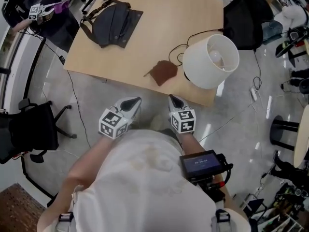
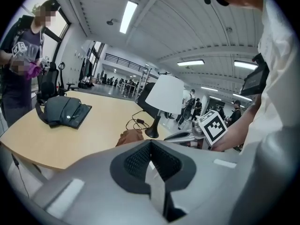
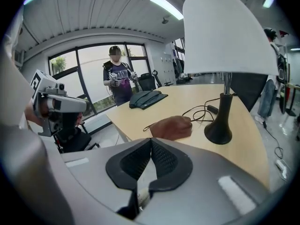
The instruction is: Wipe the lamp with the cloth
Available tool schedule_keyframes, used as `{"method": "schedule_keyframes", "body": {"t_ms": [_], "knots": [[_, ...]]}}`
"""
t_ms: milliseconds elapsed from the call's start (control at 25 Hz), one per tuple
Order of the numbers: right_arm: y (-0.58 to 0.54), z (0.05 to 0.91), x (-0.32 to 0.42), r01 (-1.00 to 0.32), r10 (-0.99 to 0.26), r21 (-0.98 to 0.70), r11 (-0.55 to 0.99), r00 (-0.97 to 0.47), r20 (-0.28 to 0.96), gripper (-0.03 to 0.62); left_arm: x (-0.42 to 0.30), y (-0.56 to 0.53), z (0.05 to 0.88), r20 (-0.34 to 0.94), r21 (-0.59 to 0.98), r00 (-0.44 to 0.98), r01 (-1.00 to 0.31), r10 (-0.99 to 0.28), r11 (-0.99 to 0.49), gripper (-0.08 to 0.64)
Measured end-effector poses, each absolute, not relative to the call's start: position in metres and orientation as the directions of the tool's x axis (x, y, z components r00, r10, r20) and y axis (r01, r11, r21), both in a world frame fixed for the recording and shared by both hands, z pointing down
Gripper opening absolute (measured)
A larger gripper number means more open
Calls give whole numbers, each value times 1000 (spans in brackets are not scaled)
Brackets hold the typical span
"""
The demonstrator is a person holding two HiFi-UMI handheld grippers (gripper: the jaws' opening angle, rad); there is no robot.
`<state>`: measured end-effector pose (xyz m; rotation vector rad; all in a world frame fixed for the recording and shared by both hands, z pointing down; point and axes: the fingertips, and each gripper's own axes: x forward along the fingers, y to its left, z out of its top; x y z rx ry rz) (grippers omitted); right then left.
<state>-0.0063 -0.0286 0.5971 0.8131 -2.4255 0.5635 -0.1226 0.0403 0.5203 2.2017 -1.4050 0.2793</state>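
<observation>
The left claw [image 1: 135,101] and right claw [image 1: 173,99] are pressed together, empty. The crumpled brown cloth [image 1: 163,72] lies on the pale wooden table [image 1: 145,28] near the white-shaded lamp [image 1: 211,61], seemingly not touching it. Spread the right claw before pinching the cloth's raised fold.

Bare tabletop [image 1: 159,28] between bag [image 1: 112,23] and cloth [image 1: 163,72], lamp [image 1: 211,61] and coiled cord [image 1: 179,52] close at the cloth's right.

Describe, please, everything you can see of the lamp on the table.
The lamp has a white tapered shade, open on top with a bulb showing inside, a slim stem and a black flared base. It stands upright by the near edge of the wooden table. Its black cord loops over the tabletop. The brown cloth lies beside the base, apart from it.
</observation>
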Motion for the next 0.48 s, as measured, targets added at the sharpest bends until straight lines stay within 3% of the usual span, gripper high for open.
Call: {"method": "schedule_keyframes", "body": {"t_ms": [80,160,480], "knots": [[-36,606,-13,-655,-436,-212,725,-675,595,24,-129,36,517,421,305,456,-885,-784,-351,2],[-47,619,-19,-676,-444,-208,707,-653,614,74,-136,36,517,416,316,467,-879,-780,-357,2],[-110,652,-57,-737,-487,-142,661,-565,666,346,-192,41,521,417,308,441,-891,-794,-333,2]]}}
